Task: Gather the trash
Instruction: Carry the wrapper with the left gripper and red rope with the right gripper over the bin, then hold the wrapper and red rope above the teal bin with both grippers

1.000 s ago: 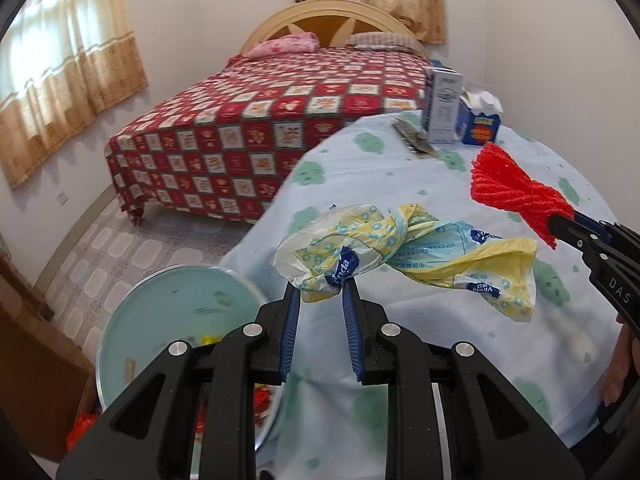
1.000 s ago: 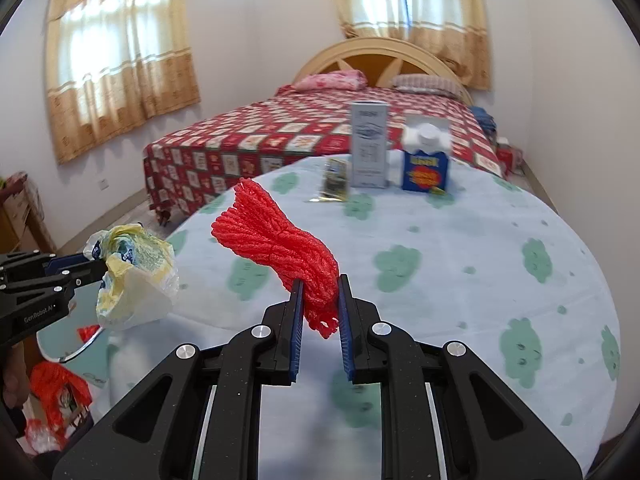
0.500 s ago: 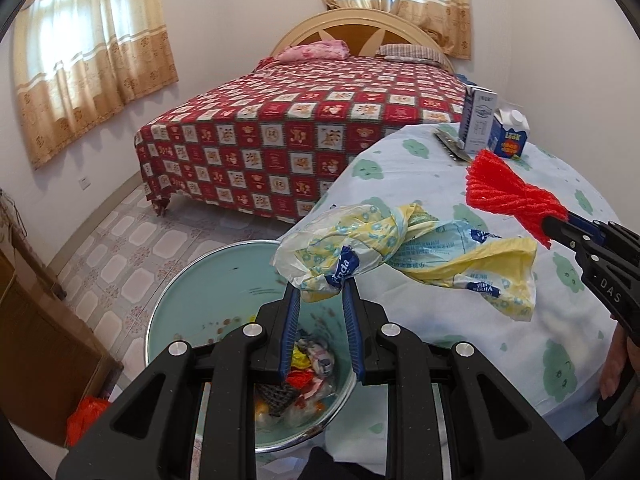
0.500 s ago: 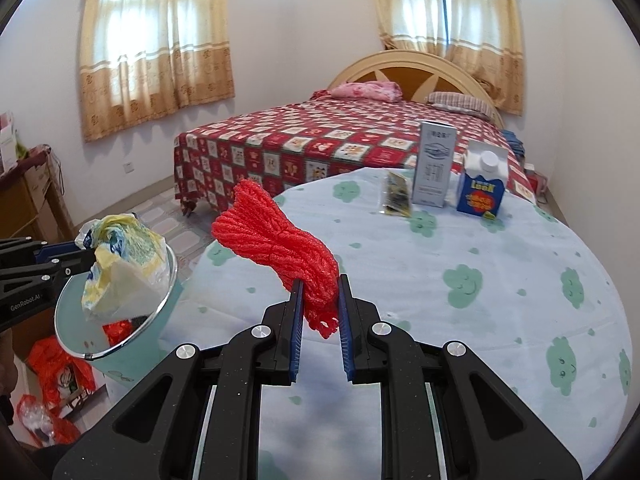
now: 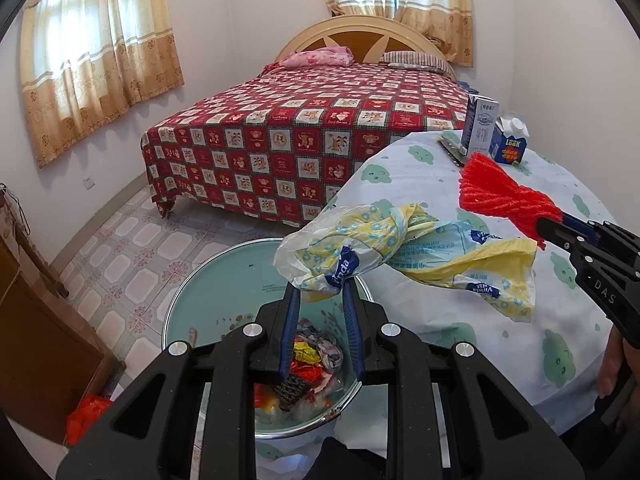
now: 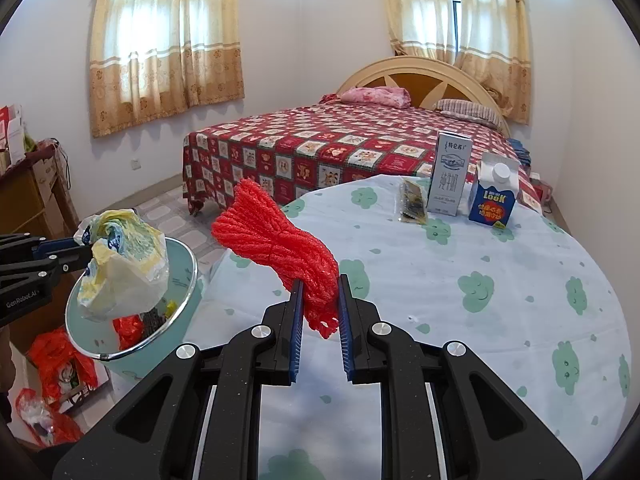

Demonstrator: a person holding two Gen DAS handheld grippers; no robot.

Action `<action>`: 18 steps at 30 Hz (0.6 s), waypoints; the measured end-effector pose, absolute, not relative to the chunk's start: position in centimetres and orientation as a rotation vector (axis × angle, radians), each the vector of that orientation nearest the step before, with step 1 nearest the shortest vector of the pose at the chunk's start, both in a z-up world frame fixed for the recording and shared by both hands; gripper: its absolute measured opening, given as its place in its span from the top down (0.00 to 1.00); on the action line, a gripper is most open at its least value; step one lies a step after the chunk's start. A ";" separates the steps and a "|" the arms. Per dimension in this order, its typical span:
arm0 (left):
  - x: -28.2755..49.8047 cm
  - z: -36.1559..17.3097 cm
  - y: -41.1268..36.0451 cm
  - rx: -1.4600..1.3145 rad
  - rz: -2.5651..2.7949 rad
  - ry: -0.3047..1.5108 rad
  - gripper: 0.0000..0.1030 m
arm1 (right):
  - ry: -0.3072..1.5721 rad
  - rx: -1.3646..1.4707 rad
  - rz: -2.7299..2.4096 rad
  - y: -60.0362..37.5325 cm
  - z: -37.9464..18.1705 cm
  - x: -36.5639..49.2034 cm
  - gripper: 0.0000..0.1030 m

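Observation:
My left gripper (image 5: pixel 320 292) is shut on a crumpled yellow and white plastic wrapper (image 5: pixel 400 248) and holds it over the pale green trash bin (image 5: pixel 200 296), which has several bits of trash inside. The wrapper also shows in the right wrist view (image 6: pixel 120 264), above the bin (image 6: pixel 184 280). My right gripper (image 6: pixel 319 288) is shut on a red foam net (image 6: pixel 276 248) and holds it above the table's left edge. The net also shows in the left wrist view (image 5: pixel 504 196).
The round table (image 6: pixel 480 300) has a pale cloth with green clouds. At its far side stand a tall white carton (image 6: pixel 450 172), a blue carton (image 6: pixel 494 196) and a flat packet (image 6: pixel 412 200). A bed (image 6: pixel 340 144) lies behind. Red bags (image 6: pixel 52 360) lie on the floor.
My left gripper has carried the wrapper left off the table to above the bin. My right gripper has followed leftward with the red net.

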State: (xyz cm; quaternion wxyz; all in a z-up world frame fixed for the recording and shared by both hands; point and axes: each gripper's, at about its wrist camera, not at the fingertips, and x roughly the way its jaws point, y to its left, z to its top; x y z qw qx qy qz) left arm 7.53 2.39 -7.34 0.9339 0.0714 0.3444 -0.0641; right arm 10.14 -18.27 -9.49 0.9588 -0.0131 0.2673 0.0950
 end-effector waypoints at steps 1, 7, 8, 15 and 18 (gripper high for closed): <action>7.4 -7.3 2.4 0.147 -0.133 0.703 0.79 | 0.540 -0.028 0.194 -18.1 -9.5 10.0 0.84; 6.9 -7.2 2.5 0.147 -0.131 0.698 0.79 | 0.536 -0.033 0.199 -17.5 -9.3 9.4 0.84; 6.8 -7.2 2.5 0.148 -0.130 0.698 0.79 | 0.535 -0.034 0.200 -17.4 -9.3 9.3 0.84; 5.8 -7.3 3.6 0.140 -0.123 0.704 0.78 | 0.537 -0.049 0.209 -16.4 -9.3 8.9 0.84; 5.6 -7.4 4.4 0.137 -0.114 0.707 0.79 | 0.540 -0.057 0.212 -16.0 -9.3 8.8 0.84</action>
